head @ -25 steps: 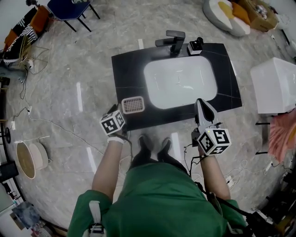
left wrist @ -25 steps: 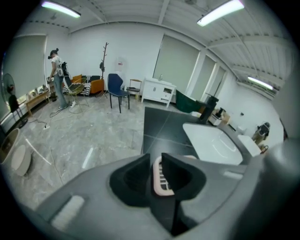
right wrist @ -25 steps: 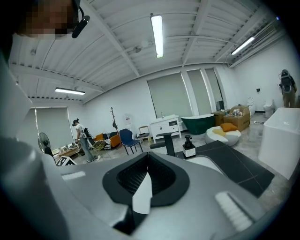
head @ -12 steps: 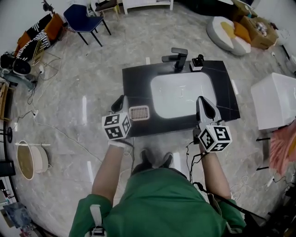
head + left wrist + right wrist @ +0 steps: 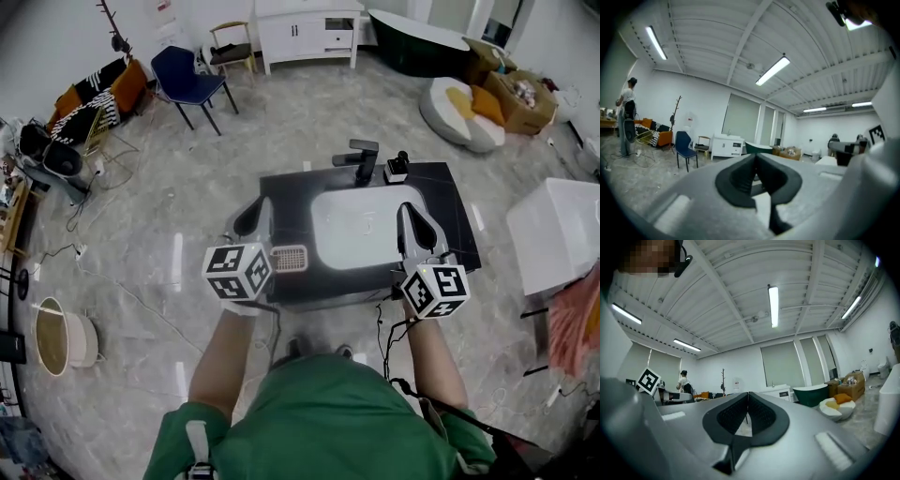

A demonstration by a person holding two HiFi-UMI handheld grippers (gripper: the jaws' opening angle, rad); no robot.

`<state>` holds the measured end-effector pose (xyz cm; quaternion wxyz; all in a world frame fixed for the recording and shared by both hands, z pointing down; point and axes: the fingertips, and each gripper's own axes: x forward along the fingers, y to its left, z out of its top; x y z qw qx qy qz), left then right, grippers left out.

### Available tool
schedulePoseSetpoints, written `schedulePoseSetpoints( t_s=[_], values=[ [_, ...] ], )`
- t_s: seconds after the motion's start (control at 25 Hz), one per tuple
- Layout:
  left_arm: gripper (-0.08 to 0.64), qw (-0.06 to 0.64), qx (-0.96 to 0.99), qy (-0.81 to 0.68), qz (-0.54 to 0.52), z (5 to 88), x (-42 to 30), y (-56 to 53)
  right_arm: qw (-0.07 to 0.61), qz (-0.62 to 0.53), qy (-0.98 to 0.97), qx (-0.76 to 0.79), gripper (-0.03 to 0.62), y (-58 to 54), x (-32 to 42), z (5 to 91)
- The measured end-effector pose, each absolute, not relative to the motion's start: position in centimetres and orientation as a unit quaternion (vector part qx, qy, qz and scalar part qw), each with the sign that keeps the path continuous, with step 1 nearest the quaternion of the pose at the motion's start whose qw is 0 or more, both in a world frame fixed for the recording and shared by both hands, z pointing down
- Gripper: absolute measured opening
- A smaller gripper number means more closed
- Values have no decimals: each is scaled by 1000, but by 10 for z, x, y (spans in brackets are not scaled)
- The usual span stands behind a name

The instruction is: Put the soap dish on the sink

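Note:
The soap dish (image 5: pixel 290 258), a small pale rectangle with a grated top, lies on the black sink counter (image 5: pixel 291 202) just left of the white basin (image 5: pixel 361 225). My left gripper (image 5: pixel 251 217) is raised over the counter's left end, shut and holding nothing, with the dish beside its cube. My right gripper (image 5: pixel 413 218) hangs over the basin's right rim, also shut and holding nothing. In the left gripper view the left gripper (image 5: pixel 756 158) points level across the room, and in the right gripper view the right gripper (image 5: pixel 748 398) does the same. Neither gripper view shows the dish.
A black faucet (image 5: pixel 362 157) and a small black-and-white object (image 5: pixel 397 169) stand at the counter's back edge. A white box (image 5: pixel 558 232) is to the right and a round basket (image 5: pixel 54 332) on the floor to the left. Further back are a blue chair (image 5: pixel 192 80) and a standing person (image 5: pixel 626 117).
The head camera has tilted up, so more of the room shows. Both grippers have lifted off the counter. The dish, at the left gripper's tips before, now lies apart from them.

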<state>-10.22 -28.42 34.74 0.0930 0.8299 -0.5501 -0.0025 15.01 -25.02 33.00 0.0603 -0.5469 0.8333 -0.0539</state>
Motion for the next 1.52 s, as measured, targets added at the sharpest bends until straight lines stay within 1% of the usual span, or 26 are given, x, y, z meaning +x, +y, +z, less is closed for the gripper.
schedulePoseSetpoints(
  t_s=[0.24,0.36,1.2,1.52],
  values=[
    [-3,15,843,-538,-6,305,-90,-267,78,-9,834,-546,2,-240,149,295],
    [-3,-3,845,-534,-5,300,-84,-263,80,-6,832,-549,3,-238,151,291],
    [-3,37,855,-517,-10,315,-89,-270,63,-5,830,-555,3,-239,138,293],
    [-3,42,855,-517,-7,323,-88,-274,64,-8,828,-556,3,-244,139,297]
  ],
)
